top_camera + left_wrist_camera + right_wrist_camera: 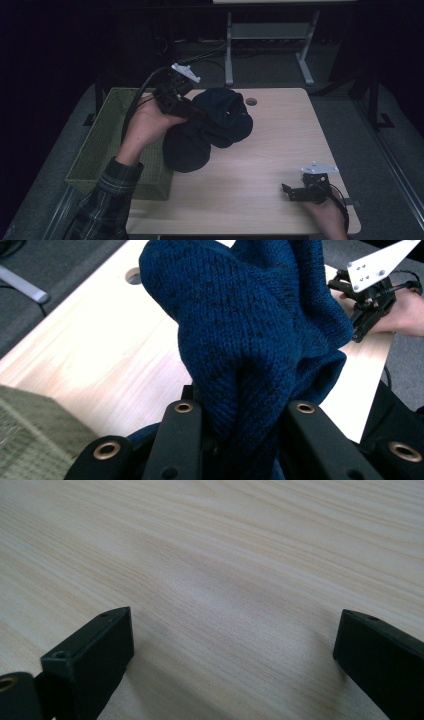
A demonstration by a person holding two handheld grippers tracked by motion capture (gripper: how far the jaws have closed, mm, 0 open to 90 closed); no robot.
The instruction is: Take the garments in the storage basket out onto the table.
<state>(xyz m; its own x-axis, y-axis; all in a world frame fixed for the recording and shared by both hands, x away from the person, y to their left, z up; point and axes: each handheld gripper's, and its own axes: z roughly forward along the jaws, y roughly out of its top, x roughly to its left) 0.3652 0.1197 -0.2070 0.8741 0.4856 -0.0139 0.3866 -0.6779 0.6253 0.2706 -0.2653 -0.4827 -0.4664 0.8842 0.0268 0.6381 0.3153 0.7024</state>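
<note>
A dark blue knitted garment (pixel 215 127) hangs bunched above the left part of the wooden table (pixel 270 150). My left gripper (pixel 194 113) is shut on a fold of it, up near the basket's far end. In the left gripper view the knit (pixel 240 330) is pinched between the two black jaws of my left gripper (pixel 240 412) and drapes upward over them. My right gripper (pixel 291 192) rests low at the table's front right, well apart from the garment. In the right gripper view its jaws stand wide around my right gripper's gap (pixel 232 650), with bare wood (pixel 225 555) between them.
A green mesh basket (pixel 100 145) stands against the table's left edge, under my left forearm. A round cable hole (pixel 251 101) sits at the table's far edge. Behind the table, on the grey floor, stands a metal desk frame (pixel 270 35).
</note>
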